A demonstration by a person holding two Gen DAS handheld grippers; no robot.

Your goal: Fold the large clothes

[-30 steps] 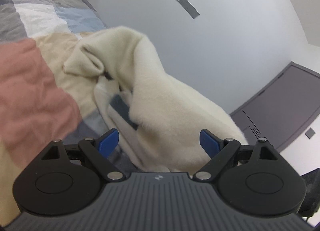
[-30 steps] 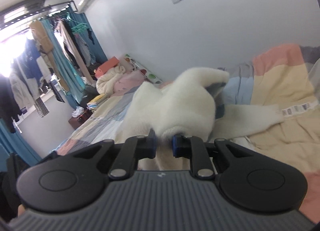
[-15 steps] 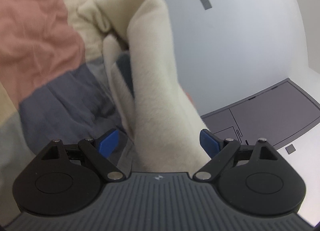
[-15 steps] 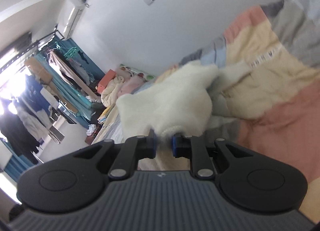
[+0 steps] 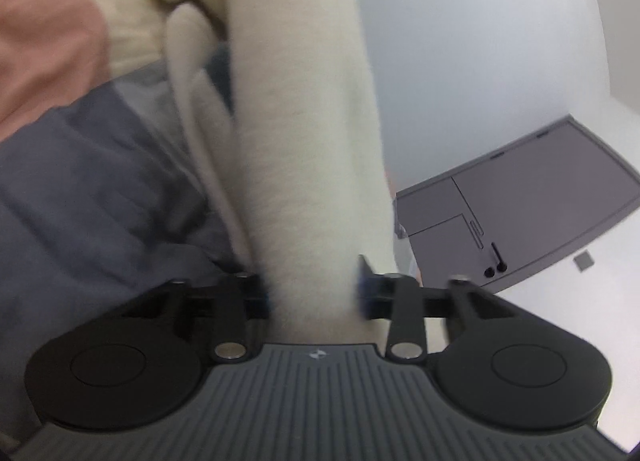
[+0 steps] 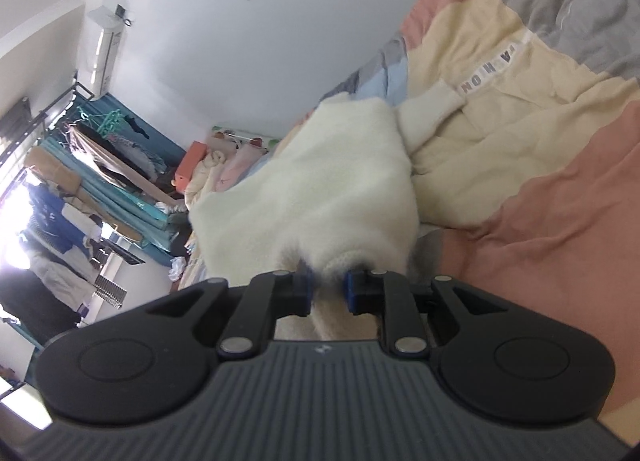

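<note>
Fleece garment (image 6: 320, 189) on patchwork quilt (image 6: 560, 201); clothes rack (image 6: 100, 157) beyond.

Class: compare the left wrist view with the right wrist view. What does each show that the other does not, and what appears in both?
Only the left wrist view shows the grey door and the left gripper, its jaws closing with fleece between them. Only the right wrist view shows the clothes rack, the air conditioner and the right gripper pinching the fleece. Both show the cream fleece garment, the patchwork quilt and the white wall.
</note>
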